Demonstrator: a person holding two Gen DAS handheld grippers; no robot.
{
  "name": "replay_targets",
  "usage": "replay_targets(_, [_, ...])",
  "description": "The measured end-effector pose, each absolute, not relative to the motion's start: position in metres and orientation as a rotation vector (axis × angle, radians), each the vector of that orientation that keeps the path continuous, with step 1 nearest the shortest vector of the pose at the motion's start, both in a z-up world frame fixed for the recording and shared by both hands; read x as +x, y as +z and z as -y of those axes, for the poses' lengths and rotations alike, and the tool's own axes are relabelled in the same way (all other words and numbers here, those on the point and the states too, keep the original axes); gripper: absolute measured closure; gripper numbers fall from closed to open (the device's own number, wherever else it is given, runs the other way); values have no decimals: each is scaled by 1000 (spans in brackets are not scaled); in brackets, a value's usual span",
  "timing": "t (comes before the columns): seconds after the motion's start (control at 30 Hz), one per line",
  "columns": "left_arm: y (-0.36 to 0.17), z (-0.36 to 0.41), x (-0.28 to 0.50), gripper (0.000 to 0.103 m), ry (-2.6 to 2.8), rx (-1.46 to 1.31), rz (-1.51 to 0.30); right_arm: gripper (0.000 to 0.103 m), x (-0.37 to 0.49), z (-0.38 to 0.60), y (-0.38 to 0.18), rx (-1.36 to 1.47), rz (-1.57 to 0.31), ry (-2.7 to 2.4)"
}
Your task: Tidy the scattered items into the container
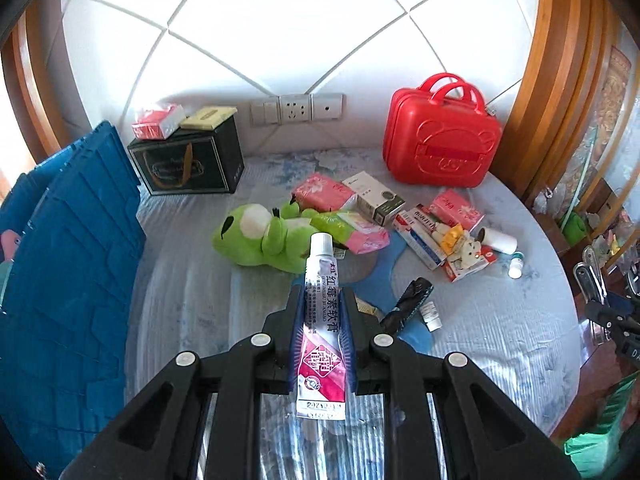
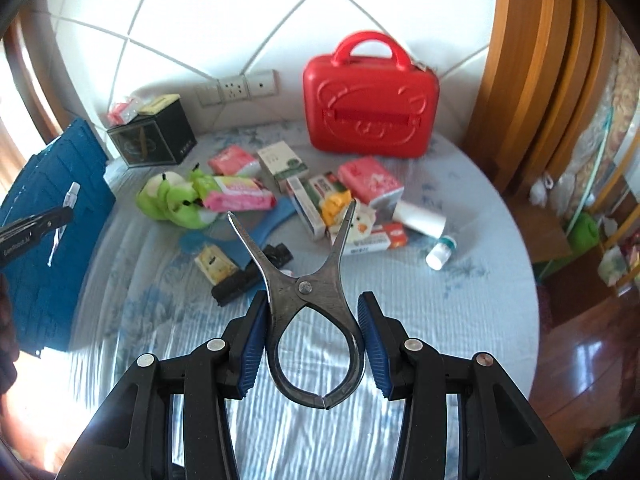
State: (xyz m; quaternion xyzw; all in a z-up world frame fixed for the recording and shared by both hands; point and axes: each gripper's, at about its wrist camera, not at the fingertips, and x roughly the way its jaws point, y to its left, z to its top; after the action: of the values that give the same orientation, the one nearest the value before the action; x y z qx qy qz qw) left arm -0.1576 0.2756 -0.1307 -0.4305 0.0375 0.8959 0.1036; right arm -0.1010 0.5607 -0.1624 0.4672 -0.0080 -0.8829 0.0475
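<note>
My left gripper [image 1: 322,320] was clamped on an ointment tube [image 1: 322,312], cap forward, fingers pressed flat on its sides. My right gripper [image 2: 314,336] gripped a pair of steel scissors [image 2: 308,300] by the looped handle, blades spread and pointing away. Both hung above the bed [image 1: 500,320].

The scissors worried me most — the rounded handle gave the pads little to bite on, so a quick swing could twist it loose, and the open tips could snag the sheet or another item on the way. The tube, being soft, could slide or buckle if I squeezed unevenly.

The blue crate [image 1: 72,240] stood at the bed's left edge; I could not see inside it. The red case [image 1: 440,136] stood shut at the far edge. The green frog toy [image 1: 260,240], tissue packs [image 1: 324,192] and boxes lay mid-bed, not yet gathered.
</note>
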Motion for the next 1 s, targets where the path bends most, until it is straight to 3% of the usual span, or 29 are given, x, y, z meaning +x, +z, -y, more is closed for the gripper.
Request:
replay_targets(0.5, [-84, -259, -130, 86, 2697, -1188, -115, 59, -88, -537, -123, 1291, 28, -2694])
replay_targets(1.0, [-73, -222, -110, 86, 2725, -1158, -51, 59, -74, -490, -101, 1208, -40, -2667])
